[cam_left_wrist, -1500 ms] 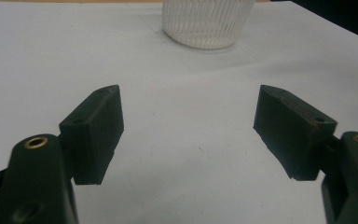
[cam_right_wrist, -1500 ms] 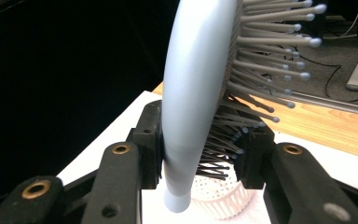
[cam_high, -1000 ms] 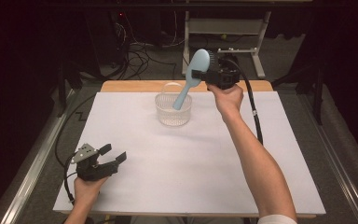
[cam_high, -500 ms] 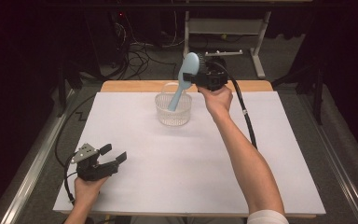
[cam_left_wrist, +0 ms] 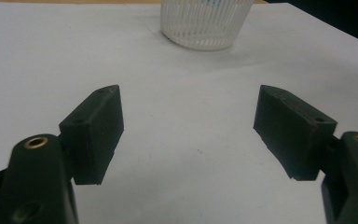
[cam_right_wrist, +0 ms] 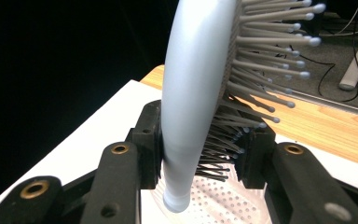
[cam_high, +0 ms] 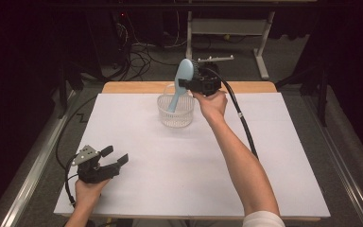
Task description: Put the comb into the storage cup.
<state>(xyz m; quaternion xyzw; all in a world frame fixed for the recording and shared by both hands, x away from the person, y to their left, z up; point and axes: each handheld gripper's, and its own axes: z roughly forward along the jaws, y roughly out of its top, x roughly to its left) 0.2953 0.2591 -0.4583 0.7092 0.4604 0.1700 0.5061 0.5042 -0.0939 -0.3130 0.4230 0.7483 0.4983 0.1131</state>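
Resting at the near left corner of the white tabletop (cam_high: 170, 179), the left tongs (cam_high: 113, 158) sit in the person's left hand (cam_high: 86, 191) with their jaws spread wide apart and nothing between them; the left gripper view shows only bare white surface in the gap, with the ribbed wall of a clear basket (cam_left_wrist: 205, 23) farther off. A black cable (cam_high: 61, 156) trails from this tool along the left edge of the tabletop. Farther in, the person's right forearm (cam_high: 241, 161) reaches across the middle of the tabletop to the right hand (cam_high: 211, 105), which holds the right tongs (cam_high: 185, 84) over the far centre. These tongs are clamped on a light blue hairbrush (cam_high: 179, 82), gripping it where the bristled head meets the handle, one jaw against the smooth back and the other in among the bristles. The brush stands tilted, head up and handle pointing down into the round clear basket (cam_high: 176, 113), which sits on the tabletop near its far edge. The right gripper view shows the handle end (cam_right_wrist: 177, 200) hanging above the perforated basket floor (cam_right_wrist: 223, 200); whether it touches cannot be told. Beyond the tabletop lie tangled cables (cam_high: 142, 52) on the floor.
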